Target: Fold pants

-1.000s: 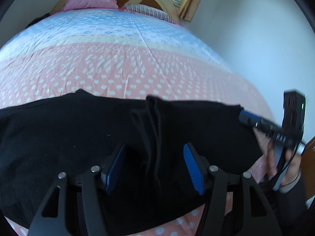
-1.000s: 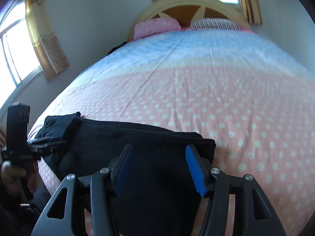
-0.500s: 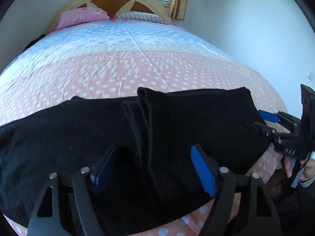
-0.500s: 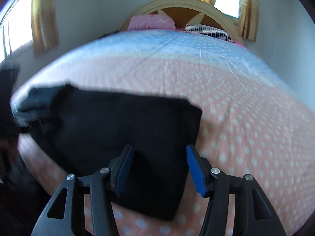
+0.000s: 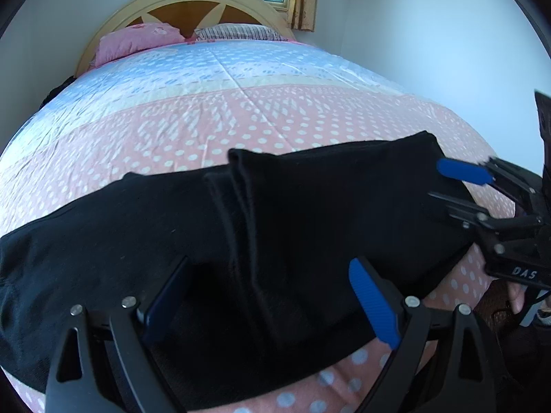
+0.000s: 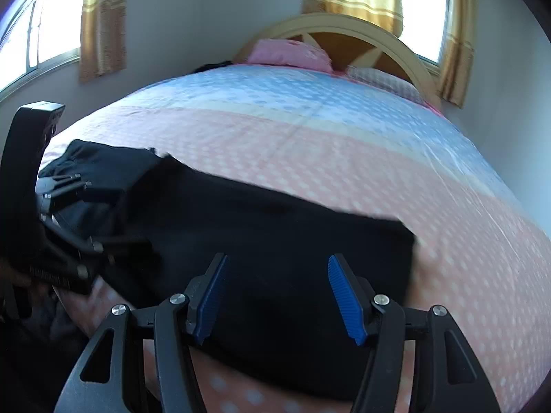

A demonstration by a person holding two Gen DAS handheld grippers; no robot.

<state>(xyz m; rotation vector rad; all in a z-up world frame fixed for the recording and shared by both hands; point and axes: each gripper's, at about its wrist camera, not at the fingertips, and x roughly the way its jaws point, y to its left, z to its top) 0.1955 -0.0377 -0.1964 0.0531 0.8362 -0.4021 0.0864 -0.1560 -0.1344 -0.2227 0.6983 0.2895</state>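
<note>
Black pants [image 5: 144,220] lie across the near edge of the bed, their right part folded over so a doubled edge [image 5: 241,186] runs down the middle. My left gripper [image 5: 272,289] hovers open above that fold, holding nothing. My right gripper [image 6: 275,292] is open too, above the folded right end of the pants [image 6: 292,241]. In the left wrist view the right gripper [image 5: 451,186] shows at the pants' right edge, open. The right wrist view has the left gripper [image 6: 86,206] at far left, over the pants' thicker end.
The bed has a pink and blue dotted cover [image 5: 241,103], with a pink pillow [image 5: 137,38] and a striped pillow [image 5: 237,31] by the wooden headboard [image 5: 193,3]. A wall [image 5: 430,41] runs along the bed's right side. Curtained windows [image 6: 100,24] are behind.
Both grippers have pulled back and risen from the pants. The right gripper has swung away from the pants' right end, and the folded layer now lies flat on the bed.
</note>
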